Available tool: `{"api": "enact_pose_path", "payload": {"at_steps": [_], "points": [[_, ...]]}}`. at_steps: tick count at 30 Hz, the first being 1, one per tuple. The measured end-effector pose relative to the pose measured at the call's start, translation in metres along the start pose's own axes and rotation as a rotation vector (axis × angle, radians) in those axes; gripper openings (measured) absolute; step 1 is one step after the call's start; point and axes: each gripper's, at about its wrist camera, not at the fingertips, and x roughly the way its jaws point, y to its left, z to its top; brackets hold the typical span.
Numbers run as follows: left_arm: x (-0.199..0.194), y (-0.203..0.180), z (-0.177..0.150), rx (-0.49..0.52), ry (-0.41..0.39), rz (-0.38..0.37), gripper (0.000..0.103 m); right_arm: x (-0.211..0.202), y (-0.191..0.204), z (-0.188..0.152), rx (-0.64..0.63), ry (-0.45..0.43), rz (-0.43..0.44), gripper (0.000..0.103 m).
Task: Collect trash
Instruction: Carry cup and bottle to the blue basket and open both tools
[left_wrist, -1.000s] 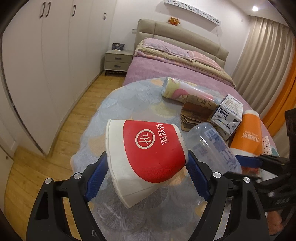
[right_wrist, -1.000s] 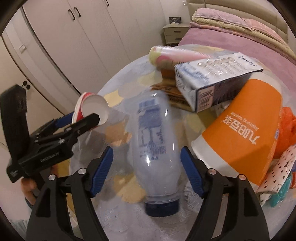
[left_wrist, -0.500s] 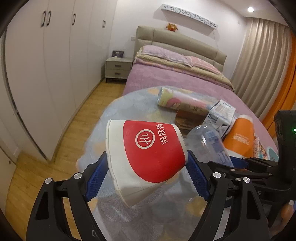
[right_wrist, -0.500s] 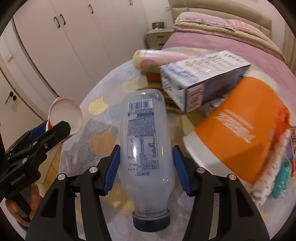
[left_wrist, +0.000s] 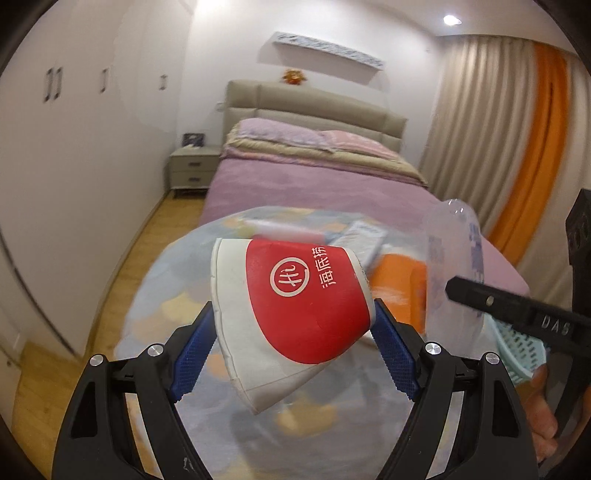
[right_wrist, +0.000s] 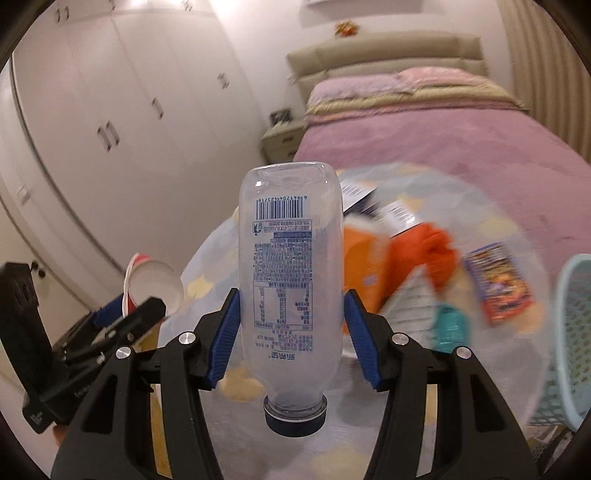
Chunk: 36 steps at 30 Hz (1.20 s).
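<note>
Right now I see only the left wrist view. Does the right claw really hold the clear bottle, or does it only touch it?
Observer: It holds it. The right claw is shut on the clear bottle, with one blue pad on each side.
Operator: Is the cap on?
Observer: Yes, a dark blue cap is on, at the end nearest the camera.
Operator: What other trash is hidden from me?
Observer: A colourful snack packet lies flat, left of the light blue basket in that picture.
</note>
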Motion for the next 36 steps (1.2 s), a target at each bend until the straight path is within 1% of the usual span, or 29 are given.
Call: {"api": "enact_pose_path", "payload": {"at_steps": [3, 4, 5, 6, 10, 14, 16, 17, 20, 22, 24, 28, 31, 34, 36], "points": [[0.002, -0.031, 0.003, 0.045, -0.005, -0.046, 0.079, -0.029, -0.021, 0.001, 0.03, -0.055, -0.054, 0.053], [0.004, -0.039, 0.003, 0.057, -0.006, -0.059, 0.079, -0.043, -0.033, 0.001, 0.043, -0.08, -0.087, 0.053], [0.006, -0.056, 0.004, 0.082, -0.009, -0.081, 0.079, -0.05, -0.041, 0.0, 0.052, -0.093, -0.108, 0.053], [0.009, -0.066, 0.005, 0.097, -0.01, -0.095, 0.079, -0.057, -0.047, -0.002, 0.062, -0.102, -0.125, 0.053], [0.02, -0.111, 0.004, 0.156, -0.004, -0.16, 0.079, -0.089, -0.095, -0.005, 0.141, -0.138, -0.208, 0.053], [0.032, -0.164, 0.0, 0.215, 0.008, -0.246, 0.079, -0.118, -0.147, -0.015, 0.232, -0.163, -0.278, 0.053], [0.038, -0.179, -0.001, 0.229, 0.017, -0.277, 0.079, -0.13, -0.174, -0.023, 0.284, -0.173, -0.316, 0.053], [0.042, -0.191, -0.002, 0.239, 0.024, -0.299, 0.079, -0.13, -0.182, -0.02, 0.299, -0.177, -0.334, 0.053], [0.055, -0.22, -0.004, 0.263, 0.043, -0.354, 0.079, -0.142, -0.212, -0.029, 0.332, -0.211, -0.437, 0.053], [0.063, -0.239, -0.008, 0.284, 0.053, -0.374, 0.079, -0.146, -0.229, -0.036, 0.347, -0.226, -0.512, 0.053], [0.074, -0.26, -0.015, 0.312, 0.065, -0.404, 0.079, -0.142, -0.245, -0.042, 0.36, -0.224, -0.551, 0.053], [0.097, -0.285, -0.029, 0.345, 0.109, -0.434, 0.079, -0.13, -0.271, -0.05, 0.389, -0.2, -0.581, 0.053], [0.114, -0.308, -0.045, 0.375, 0.141, -0.446, 0.08, -0.114, -0.286, -0.057, 0.381, -0.161, -0.628, 0.053], [0.133, -0.318, -0.054, 0.394, 0.168, -0.444, 0.08, -0.103, -0.298, -0.065, 0.382, -0.121, -0.641, 0.053], [0.144, -0.325, -0.061, 0.403, 0.2, -0.448, 0.08, -0.099, -0.305, -0.07, 0.398, -0.103, -0.64, 0.053]]}}
